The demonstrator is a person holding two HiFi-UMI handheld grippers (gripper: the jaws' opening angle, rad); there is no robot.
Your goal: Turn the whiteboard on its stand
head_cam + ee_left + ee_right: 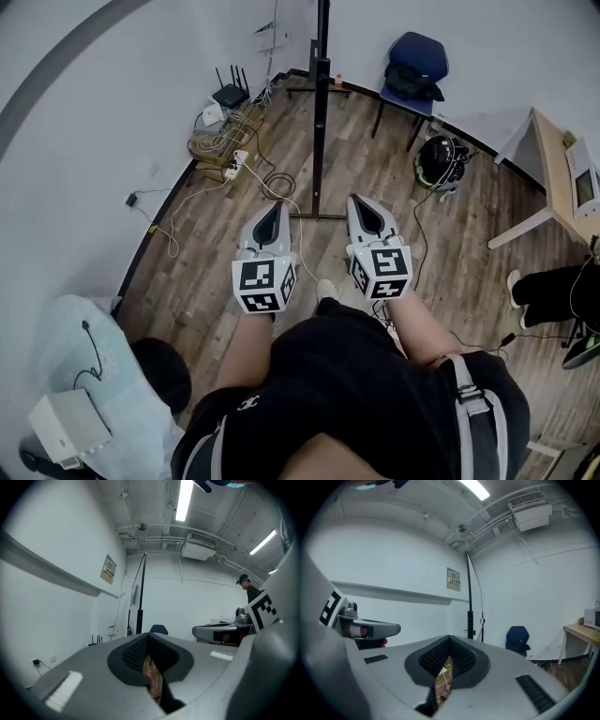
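The whiteboard on its stand point(322, 103) shows edge-on as a thin black upright with a floor bar, straight ahead of both grippers. It also rises near the far wall in the left gripper view point(139, 611) and in the right gripper view point(469, 602). My left gripper point(274, 208) and right gripper point(359, 200) are held side by side, level, pointing at the stand and well short of it. Both are shut with nothing between the fingers; in the left gripper view point(148, 637) and the right gripper view point(449, 639) the tips meet.
A blue chair point(415, 61) stands behind the stand at the right. A router point(230, 95), a power strip and cables point(236, 164) lie along the left wall. A helmet point(439, 161), a wooden table point(561, 183) and another person's legs point(555, 291) are at the right.
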